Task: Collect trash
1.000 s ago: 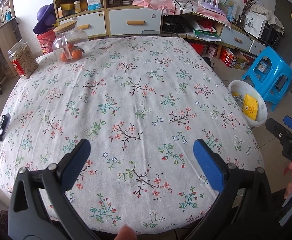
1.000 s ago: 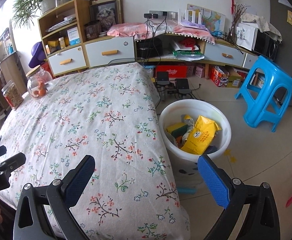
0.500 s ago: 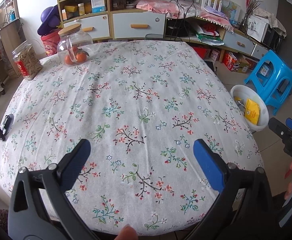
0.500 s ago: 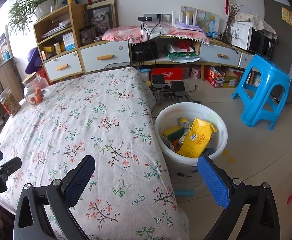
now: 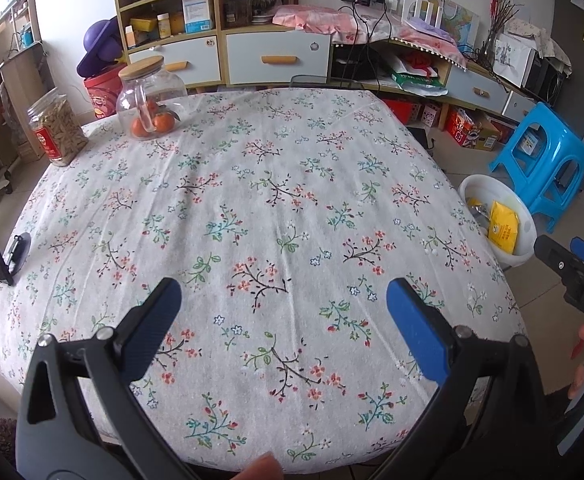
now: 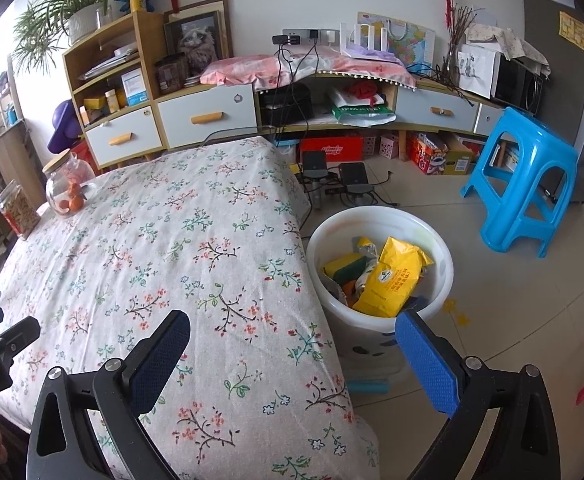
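Observation:
A white trash bucket (image 6: 444,264) stands on the floor right of the table and holds a yellow packet (image 6: 396,280) and other wrappers. It also shows in the left wrist view (image 5: 526,216). My left gripper (image 5: 284,320) is open and empty above the near part of the floral tablecloth (image 5: 252,200). My right gripper (image 6: 292,344) is open and empty, over the table's right edge, near the bucket. I see no loose trash on the cloth.
A glass jar with oranges (image 5: 148,100) and a jar of snacks (image 5: 56,132) stand at the table's far left. A blue plastic stool (image 6: 528,176) stands on the floor beyond the bucket. Shelves and drawers (image 5: 276,56) line the back wall.
Both grippers have drawn back and risen a little, so the table and bucket look farther away. Both stay open and empty.

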Action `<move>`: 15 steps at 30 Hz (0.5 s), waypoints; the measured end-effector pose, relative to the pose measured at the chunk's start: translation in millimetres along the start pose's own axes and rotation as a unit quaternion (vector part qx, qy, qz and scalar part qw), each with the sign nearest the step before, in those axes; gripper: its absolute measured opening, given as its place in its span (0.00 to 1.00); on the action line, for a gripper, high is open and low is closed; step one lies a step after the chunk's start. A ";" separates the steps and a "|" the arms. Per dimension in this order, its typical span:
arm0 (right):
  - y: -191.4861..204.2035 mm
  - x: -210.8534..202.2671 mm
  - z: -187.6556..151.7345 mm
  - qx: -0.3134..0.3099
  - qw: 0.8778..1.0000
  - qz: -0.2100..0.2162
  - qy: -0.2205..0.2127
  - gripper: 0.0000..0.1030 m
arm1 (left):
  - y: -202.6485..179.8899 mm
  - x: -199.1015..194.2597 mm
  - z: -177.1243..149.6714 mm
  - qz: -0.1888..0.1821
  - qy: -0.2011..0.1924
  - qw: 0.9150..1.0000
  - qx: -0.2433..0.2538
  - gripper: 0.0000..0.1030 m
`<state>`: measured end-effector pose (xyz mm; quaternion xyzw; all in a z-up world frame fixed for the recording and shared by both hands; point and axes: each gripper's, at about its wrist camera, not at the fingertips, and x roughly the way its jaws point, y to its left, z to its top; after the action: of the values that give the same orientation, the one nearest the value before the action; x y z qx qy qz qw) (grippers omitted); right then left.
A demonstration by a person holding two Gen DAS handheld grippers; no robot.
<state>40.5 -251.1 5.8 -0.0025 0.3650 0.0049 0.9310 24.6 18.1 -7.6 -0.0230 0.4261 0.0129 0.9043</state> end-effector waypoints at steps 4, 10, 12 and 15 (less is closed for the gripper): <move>1.2 0.4 -0.8 -0.003 1.000 -0.001 -0.002 1.00 | -0.5 -0.8 0.0 0.001 -0.002 1.000 0.001 0.99; 1.2 -0.1 -0.7 -0.001 1.000 -0.003 -0.004 1.00 | -0.8 -1.2 -0.3 0.000 -0.004 1.000 0.000 0.99; 1.5 -0.1 -0.4 -0.002 1.000 -0.005 -0.006 1.00 | -1.8 -1.9 0.2 -0.001 -0.005 1.000 0.001 0.99; 2.4 0.1 0.0 -0.002 1.000 -0.005 -0.006 1.00 | -2.5 -3.2 0.3 -0.003 -0.007 1.000 0.003 0.99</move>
<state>40.5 -248.7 5.7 -0.0065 0.3592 0.0008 0.9332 22.8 15.7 -4.8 -0.0216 0.4195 0.0091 0.9075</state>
